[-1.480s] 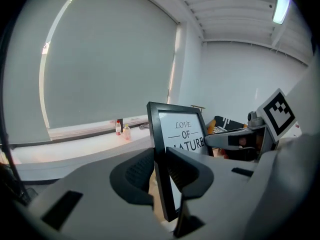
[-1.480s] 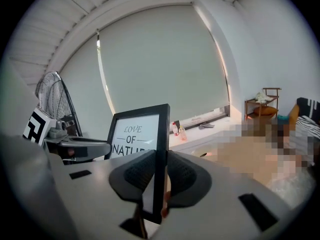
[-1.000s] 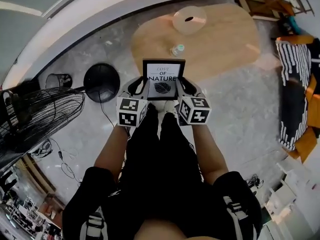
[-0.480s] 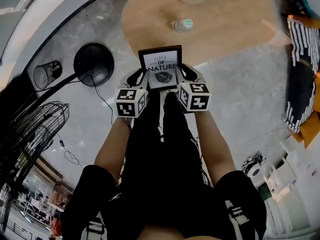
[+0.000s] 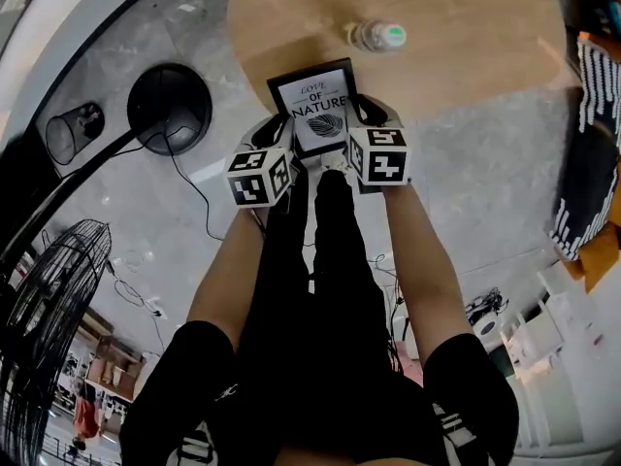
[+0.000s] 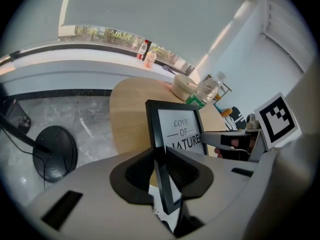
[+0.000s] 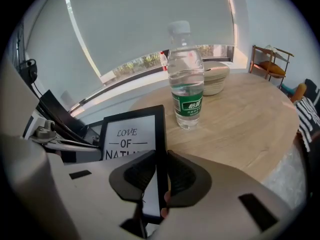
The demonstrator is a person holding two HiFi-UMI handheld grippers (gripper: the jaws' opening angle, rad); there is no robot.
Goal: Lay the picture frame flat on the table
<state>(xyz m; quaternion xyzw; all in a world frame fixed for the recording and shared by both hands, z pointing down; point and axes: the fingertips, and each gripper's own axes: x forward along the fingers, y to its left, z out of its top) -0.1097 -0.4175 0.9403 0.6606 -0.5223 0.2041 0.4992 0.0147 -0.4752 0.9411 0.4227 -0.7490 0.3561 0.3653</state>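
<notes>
Not laid down yet — left gripper (image 5: 278, 132) and right gripper (image 5: 359, 116) each pinch a side edge of the picture frame (image 5: 315, 108), held up at the table's (image 5: 466, 56) near edge.

wooden table (image 5: 485, 61), water bottle (image 5: 376, 36), round bowl (image 7: 214, 77)

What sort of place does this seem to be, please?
Probably a lounge or living-room setting rather than a workshop: a rounded wooden table with a bottle on it, a stone-look floor, a standing fan and a long curved window.
</notes>
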